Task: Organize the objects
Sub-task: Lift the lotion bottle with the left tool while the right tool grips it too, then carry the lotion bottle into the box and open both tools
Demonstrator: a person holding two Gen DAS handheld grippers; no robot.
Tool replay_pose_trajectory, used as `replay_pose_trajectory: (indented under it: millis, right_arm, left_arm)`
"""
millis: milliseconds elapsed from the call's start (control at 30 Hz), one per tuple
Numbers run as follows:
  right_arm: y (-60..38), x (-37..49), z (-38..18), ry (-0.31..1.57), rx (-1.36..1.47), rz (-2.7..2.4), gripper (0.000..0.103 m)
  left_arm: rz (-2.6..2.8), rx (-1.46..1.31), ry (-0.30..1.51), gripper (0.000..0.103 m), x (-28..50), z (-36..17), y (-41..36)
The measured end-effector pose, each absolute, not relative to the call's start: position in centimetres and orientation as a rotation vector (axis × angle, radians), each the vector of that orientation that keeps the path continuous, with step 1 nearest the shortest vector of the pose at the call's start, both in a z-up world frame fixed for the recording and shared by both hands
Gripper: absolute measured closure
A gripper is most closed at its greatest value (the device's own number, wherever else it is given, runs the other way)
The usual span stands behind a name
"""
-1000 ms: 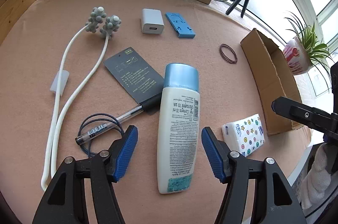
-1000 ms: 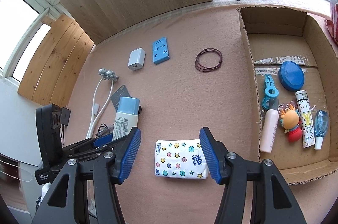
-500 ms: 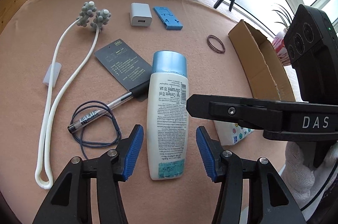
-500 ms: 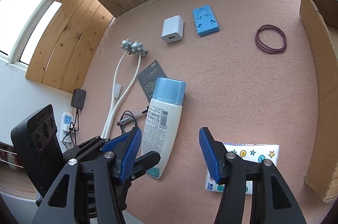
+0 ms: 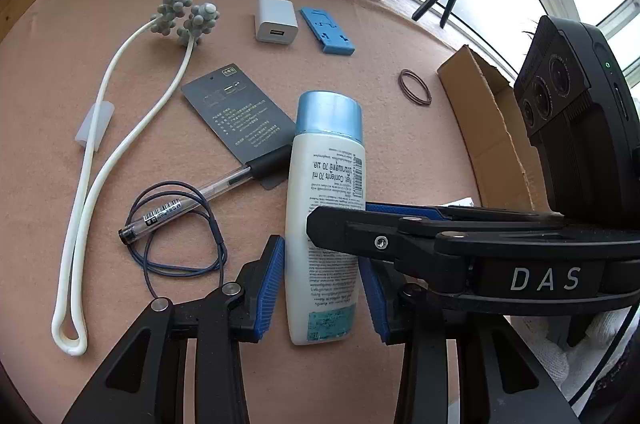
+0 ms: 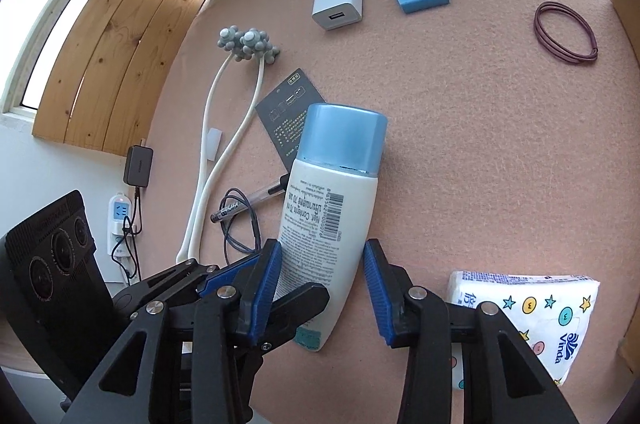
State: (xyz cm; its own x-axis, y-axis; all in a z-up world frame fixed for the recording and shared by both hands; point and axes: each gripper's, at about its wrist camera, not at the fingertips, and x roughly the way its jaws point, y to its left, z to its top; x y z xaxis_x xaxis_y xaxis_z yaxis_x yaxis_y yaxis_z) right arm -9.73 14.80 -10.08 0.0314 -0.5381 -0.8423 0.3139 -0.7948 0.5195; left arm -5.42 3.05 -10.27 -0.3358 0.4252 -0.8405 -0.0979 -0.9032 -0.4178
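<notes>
A white bottle with a blue cap (image 5: pixel 326 192) lies on the pink felt table, cap pointing away; it also shows in the right wrist view (image 6: pixel 330 208). My left gripper (image 5: pixel 323 282) has closed in around the bottle's lower half, its blue pads touching or almost touching both sides. My right gripper (image 6: pixel 322 290) straddles the same bottle from above, jaws apart, the left pad against the bottle and a gap at the right pad. The right gripper's arm crosses the left wrist view and hides the tissue pack there.
On the felt lie a white massager with grey balls (image 5: pixel 120 128), a dark card (image 5: pixel 240 112), a pen (image 5: pixel 188 202), a blue cord loop (image 5: pixel 180 236), a white charger (image 5: pixel 277 24), a blue phone stand (image 5: pixel 327 30), hair ties (image 6: pixel 566 32), a tissue pack (image 6: pixel 532 316). A cardboard box (image 5: pixel 492 128) stands right.
My left gripper's jaws have narrowed onto the bottle. My right gripper has swung left from the tissue pack and come down over the same bottle.
</notes>
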Motion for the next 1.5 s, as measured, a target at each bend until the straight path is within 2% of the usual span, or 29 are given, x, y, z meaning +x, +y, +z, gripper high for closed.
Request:
replay_pose_trajectory:
  millis: [433,833,1267,1500]
  right_arm:
    - [16.9,-9.9,-6.1,-0.230,1.611,-1.911,0.065]
    - [25.4,-11.7,-2.2,-0.324,1.517,-2.073,0.066]
    - [37.0,-14.3,-1.6,-0.363,1.506,-2.262,0.066]
    - [40.9,-15.3,-2.1,-0.317,1.521,-2.337,0.065]
  left_arm:
    - [2.307,-1.456,-0.455,0.062,-6.1,-6.0,5.7]
    - [2.248,-1.339,-0.370,0.062,-8.4,-2.5,15.4]
    - [2.142,-1.310,-0.311,0.062,-11.4,-3.3,28.7]
    - [2.114,-1.325,-0.288,0.061,-12.5,-4.4,33.4]
